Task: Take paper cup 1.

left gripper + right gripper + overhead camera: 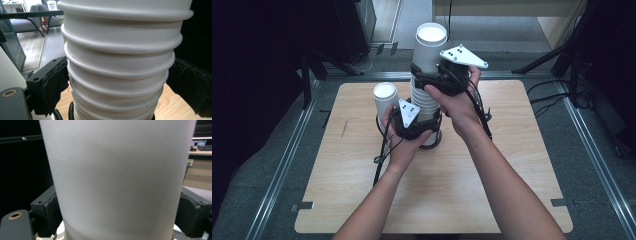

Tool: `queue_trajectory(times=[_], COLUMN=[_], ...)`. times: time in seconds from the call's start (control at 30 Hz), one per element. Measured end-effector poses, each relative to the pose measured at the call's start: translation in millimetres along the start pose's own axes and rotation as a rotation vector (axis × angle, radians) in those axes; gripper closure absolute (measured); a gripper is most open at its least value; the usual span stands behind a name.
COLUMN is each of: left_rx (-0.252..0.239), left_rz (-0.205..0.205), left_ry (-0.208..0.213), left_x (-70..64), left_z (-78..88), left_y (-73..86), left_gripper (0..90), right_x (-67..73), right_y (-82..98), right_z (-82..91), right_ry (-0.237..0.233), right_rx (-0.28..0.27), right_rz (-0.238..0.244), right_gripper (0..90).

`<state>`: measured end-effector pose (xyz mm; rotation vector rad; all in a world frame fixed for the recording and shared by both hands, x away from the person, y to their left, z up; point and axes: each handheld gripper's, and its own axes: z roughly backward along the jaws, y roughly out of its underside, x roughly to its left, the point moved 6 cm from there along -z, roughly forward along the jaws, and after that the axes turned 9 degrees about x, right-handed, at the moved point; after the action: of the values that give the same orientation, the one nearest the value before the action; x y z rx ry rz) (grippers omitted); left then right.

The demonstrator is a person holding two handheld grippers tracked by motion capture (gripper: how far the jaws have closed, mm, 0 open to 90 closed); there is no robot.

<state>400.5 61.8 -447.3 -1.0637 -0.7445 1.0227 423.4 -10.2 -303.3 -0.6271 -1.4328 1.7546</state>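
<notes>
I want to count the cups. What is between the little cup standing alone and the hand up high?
In the high view, the tall stack of white paper cups stands between the single cup and the right gripper.

Both forearms came in from below toward the cup stack (424,95). The left gripper (418,121) sat low on that stack, jaws spread round it and pressing its sides. The right gripper (432,77) sat higher up, jaws clamped on the top cup (430,47).
</notes>
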Motion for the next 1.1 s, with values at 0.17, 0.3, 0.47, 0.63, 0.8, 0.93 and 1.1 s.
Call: queue_trajectory(times=[0.17, 0.3, 0.47, 0.63, 0.8, 0.93, 1.1], left_rx=[0.000, 0.001, 0.003, 0.004, 0.003, 0.005, 0.005], left_rz=[0.001, -0.001, -0.002, -0.003, -0.006, -0.013, -0.012], left_ry=[0.001, 0.004, 0.005, 0.006, 0.003, 0.003, 0.006], left_x=[0.0, 0.3, 0.4, 0.5, 0.4, 0.6, 1.0], left_z=[0.0, 0.3, 0.7, 0.7, 0.8, 1.7, 2.0], left_y=[0.0, 0.1, 0.2, 0.2, 0.2, 0.3, 0.0], left_gripper=[5.4, 5.5, 5.6, 5.6, 5.6, 5.6, 6.1], right_x=[-0.4, 0.1, 1.8, 4.2, 4.2, 6.7, 9.2], right_y=[-12.2, -17.1, -24.3, -33.0, -38.9, -38.5, -41.5], right_z=[6.4, 9.4, 14.8, 23.0, 30.9, 33.0, 35.9], right_ry=[0.002, 0.001, 0.002, 0.006, 0.007, 0.018, 0.004], right_rx=[-0.026, -0.040, -0.060, -0.098, -0.117, -0.110, -0.123], right_rz=[-0.003, -0.001, 0.002, 0.004, 0.001, 0.020, 0.021], right_gripper=[10.7, 10.8, 11.3, 12.1, 13.5, 14.0, 13.9])
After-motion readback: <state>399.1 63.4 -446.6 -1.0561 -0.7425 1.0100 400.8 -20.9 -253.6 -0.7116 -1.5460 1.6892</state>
